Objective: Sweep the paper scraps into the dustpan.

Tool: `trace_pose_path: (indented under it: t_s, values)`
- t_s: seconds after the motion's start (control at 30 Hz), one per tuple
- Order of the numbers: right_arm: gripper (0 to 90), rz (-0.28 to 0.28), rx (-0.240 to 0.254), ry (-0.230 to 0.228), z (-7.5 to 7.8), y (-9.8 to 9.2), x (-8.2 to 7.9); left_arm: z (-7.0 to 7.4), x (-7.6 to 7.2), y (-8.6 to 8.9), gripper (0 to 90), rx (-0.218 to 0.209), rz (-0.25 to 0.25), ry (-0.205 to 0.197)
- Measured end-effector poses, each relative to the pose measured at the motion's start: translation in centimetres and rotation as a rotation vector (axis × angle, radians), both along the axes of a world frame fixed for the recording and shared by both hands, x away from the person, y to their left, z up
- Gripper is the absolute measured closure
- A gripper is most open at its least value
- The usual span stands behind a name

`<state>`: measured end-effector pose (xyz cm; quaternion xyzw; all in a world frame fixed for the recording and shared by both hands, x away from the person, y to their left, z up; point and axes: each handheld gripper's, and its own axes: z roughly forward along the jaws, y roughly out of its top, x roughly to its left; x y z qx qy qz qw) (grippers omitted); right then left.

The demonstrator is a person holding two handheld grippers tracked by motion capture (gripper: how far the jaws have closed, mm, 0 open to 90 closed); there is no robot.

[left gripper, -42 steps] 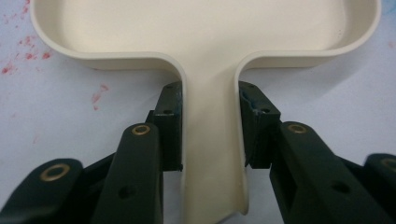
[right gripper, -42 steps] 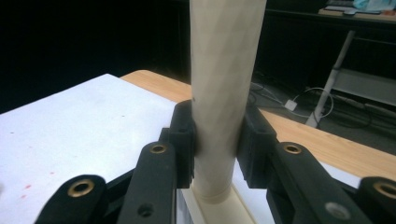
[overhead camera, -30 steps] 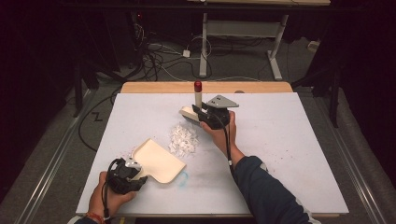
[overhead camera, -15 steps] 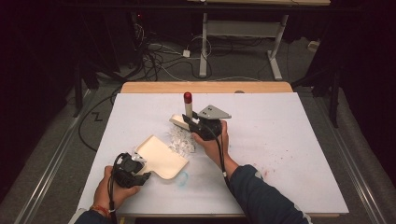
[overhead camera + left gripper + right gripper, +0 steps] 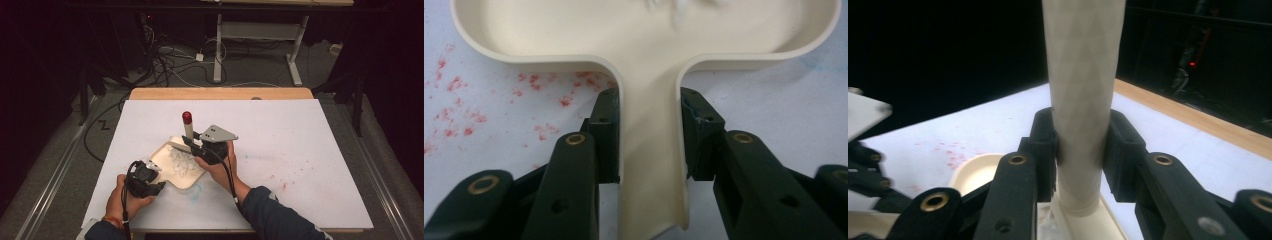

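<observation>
A cream dustpan (image 5: pixel 164 156) lies flat on the white table, and my left gripper (image 5: pixel 151 173) is shut on its handle (image 5: pixel 651 170), with the pads pressing both sides. A pile of white scraps (image 5: pixel 182 161) lies in the pan's mouth, seen blurred at the pan's far side (image 5: pixel 674 7). My right gripper (image 5: pixel 196 144) is shut on a brush's pale upright handle (image 5: pixel 1083 90), which ends in a red tip (image 5: pixel 187 117). The brush head (image 5: pixel 175 144) rests at the pan's far edge, against the scraps. The pan's rim (image 5: pixel 970 172) shows below the right jaws.
Red specks dot the white table cover (image 5: pixel 300 145) to the right of my right forearm (image 5: pixel 280 217) and beside the pan handle (image 5: pixel 454 100). A wooden strip (image 5: pixel 220 93) edges the far side. Cables and desk legs (image 5: pixel 217 45) lie on the floor beyond.
My right gripper has carried the brush left and toward the person, pushing the white scraps from the table into the dustpan. The left gripper and pan have barely moved.
</observation>
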<state>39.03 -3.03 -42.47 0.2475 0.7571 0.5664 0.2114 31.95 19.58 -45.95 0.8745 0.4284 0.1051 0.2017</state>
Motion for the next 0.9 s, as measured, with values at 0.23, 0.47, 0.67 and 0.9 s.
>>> trace_pose_path:
  t_s: [0.23, 0.47, 0.67, 0.9]
  values:
    - [71.8, 0.027, 0.024, -0.005, 0.8, 0.2, -0.3, 0.0, 0.0, 0.0, 63.2, -0.003, 0.0, -0.002]
    - [71.8, 0.012, 0.069, -0.04, 2.8, -0.8, 0.7, 0.0, 0.0, 0.2, 63.1, -0.01, 0.0, -0.001]
    - [71.8, -0.054, 0.06, -0.047, 3.1, -2.0, 2.5, 0.0, 0.1, 0.3, 63.1, -0.017, 0.005, 0.007]
    - [71.8, -0.139, 0.006, -0.038, 1.8, -3.0, 4.8, 0.0, 0.2, 0.5, 63.1, -0.02, 0.002, 0.008]
